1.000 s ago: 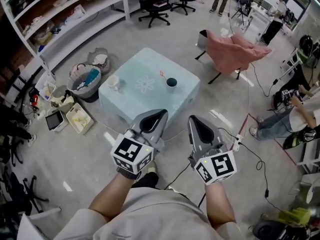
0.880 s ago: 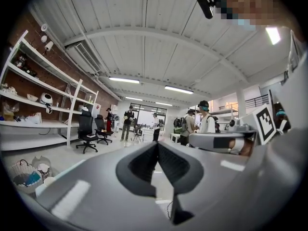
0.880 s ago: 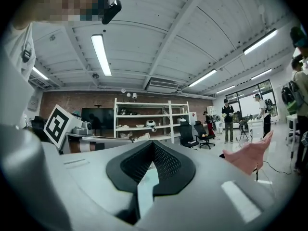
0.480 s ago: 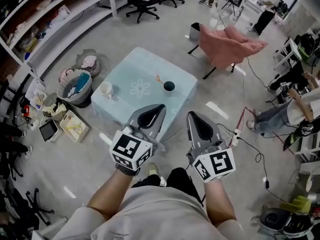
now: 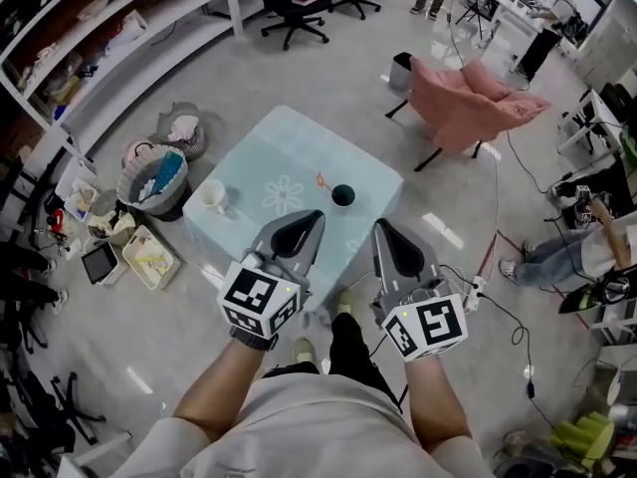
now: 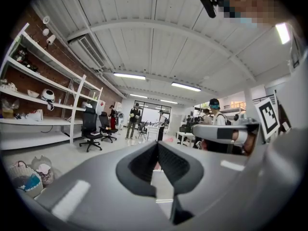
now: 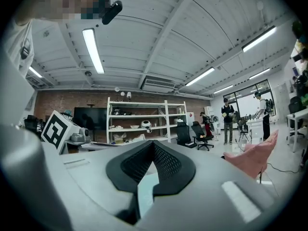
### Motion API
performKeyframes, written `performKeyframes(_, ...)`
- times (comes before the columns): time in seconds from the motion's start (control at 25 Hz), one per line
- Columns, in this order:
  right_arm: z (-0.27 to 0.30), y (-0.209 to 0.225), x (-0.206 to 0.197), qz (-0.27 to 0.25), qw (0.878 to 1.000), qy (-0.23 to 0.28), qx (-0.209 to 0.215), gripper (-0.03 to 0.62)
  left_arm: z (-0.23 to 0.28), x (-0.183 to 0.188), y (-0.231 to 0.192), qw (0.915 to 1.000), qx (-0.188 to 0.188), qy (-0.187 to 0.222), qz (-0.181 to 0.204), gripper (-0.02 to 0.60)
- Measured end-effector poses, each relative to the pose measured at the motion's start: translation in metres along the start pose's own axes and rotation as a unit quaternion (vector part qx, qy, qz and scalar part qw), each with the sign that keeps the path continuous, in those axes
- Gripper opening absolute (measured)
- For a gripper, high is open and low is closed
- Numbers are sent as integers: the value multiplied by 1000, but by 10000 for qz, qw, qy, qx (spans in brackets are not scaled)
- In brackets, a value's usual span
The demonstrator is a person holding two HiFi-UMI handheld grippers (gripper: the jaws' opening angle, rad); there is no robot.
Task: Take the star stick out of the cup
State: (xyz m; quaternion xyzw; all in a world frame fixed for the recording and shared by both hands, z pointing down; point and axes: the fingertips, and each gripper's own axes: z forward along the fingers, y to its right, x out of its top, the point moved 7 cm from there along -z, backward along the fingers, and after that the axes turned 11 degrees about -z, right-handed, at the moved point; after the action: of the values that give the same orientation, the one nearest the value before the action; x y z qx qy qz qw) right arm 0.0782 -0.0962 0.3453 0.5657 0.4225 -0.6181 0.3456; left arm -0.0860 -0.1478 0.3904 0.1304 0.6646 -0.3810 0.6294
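While the person stands over a grey floor, white shelving (image 5: 119,28) runs along the room's left side and a low table (image 5: 259,157) under a pale blue cloth sits below, turned corner-on to the head view. Beyond the table's right corner stands a pink chair (image 5: 468,103), and off its left corner two baskets (image 5: 154,177) of mixed things rest on the floor. A white flower print (image 5: 285,196) marks the middle of the cloth. Both grippers are held side by side above the table's near corner, which they cover in the head view, each with its marker cube toward the person. The left gripper (image 5: 311,219) has its jaws pressed together at the tips, and its own view (image 6: 157,153) shows nothing caught between the dark ribbed pads. The right gripper (image 5: 383,232) is likewise clenched on nothing, its tips meeting in its own view (image 7: 153,146). A white cup (image 5: 212,196) stands by the table's left corner. A dark cup (image 5: 342,195) stands toward the right corner, well apart from the white one. The star stick (image 5: 320,179), small and orange-red, shows just left of the dark cup's rim; from this height I cannot tell whether its foot rests inside the cup. Neither gripper touches either cup or the stick.
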Motion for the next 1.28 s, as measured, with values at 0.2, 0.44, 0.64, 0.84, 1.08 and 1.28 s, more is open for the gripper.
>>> performKeyframes(0.2,42,29,-14,39,9993,-36,366,11,34,-6,-26,9992,391,-59,-75,6)
performKeyframes(0.44,94,64,-37,143,9964,-88,825,11,81,-19,-59,9961,856,-132,-189,7)
performKeyframes(0.64,135,80,-65,301,9917,-243,1229,11,111,-38,-90,9921,1168,-208,-412,8)
performKeyframes(0.84,164,85,-96,389,9856,-382,1602,11,132,-71,-120,9863,1444,-303,-739,8)
performKeyframes(1.08,185,88,-129,503,9788,-619,1886,11,146,-118,-147,9751,1735,-509,-1284,17)
performKeyframes(1.28,201,88,-157,560,9761,-751,1959,11,154,-149,-175,9692,1871,-607,-1480,43)
